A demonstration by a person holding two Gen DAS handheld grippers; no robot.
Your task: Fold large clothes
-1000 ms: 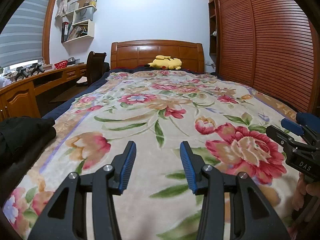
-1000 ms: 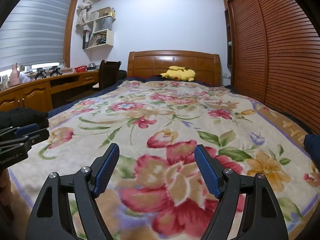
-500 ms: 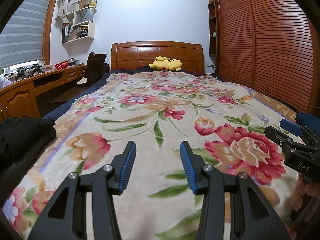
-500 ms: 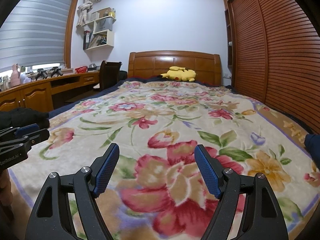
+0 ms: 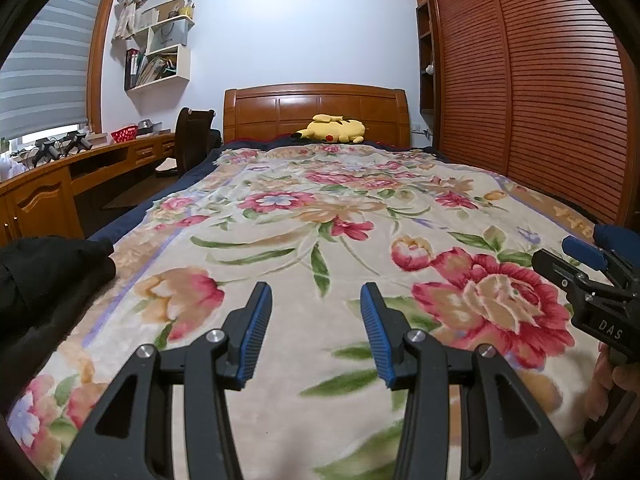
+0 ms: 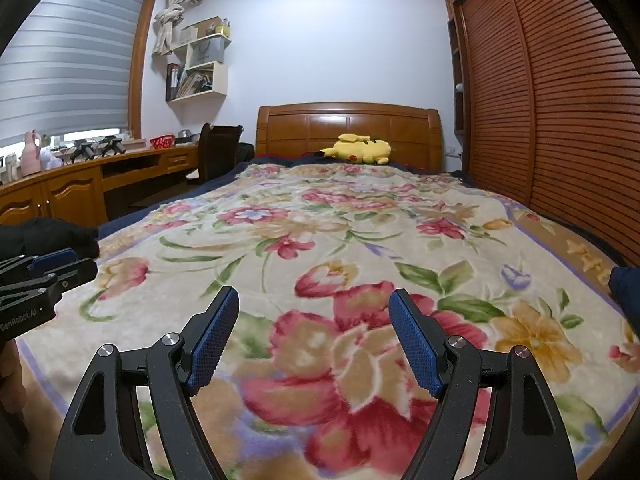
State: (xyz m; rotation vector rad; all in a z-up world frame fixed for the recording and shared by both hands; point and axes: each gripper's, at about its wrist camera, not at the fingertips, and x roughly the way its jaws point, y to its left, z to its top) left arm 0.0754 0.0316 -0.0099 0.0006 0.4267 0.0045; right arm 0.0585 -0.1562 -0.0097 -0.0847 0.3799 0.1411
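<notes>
A black garment (image 5: 48, 272) lies bunched at the bed's near left edge, also seen as a dark heap (image 6: 48, 234) in the right wrist view. My left gripper (image 5: 316, 300) hovers open over the floral blanket (image 5: 320, 208), nothing between its blue pads. My right gripper (image 6: 314, 304) is open wider above a big red flower on the blanket (image 6: 360, 216), also empty. Each gripper shows at the edge of the other's view: the right one (image 5: 588, 264) at the right, the left one (image 6: 52, 268) at the left. A dark blue cloth (image 6: 628, 288) peeks in at the right edge.
A yellow plush toy (image 5: 334, 130) rests by the wooden headboard (image 5: 316, 112). A long wooden desk (image 5: 60, 184) with a chair (image 5: 194, 136) runs along the left under the window. Louvred wardrobe doors (image 5: 540, 92) line the right side. Wall shelves (image 5: 160, 56) hang above the desk.
</notes>
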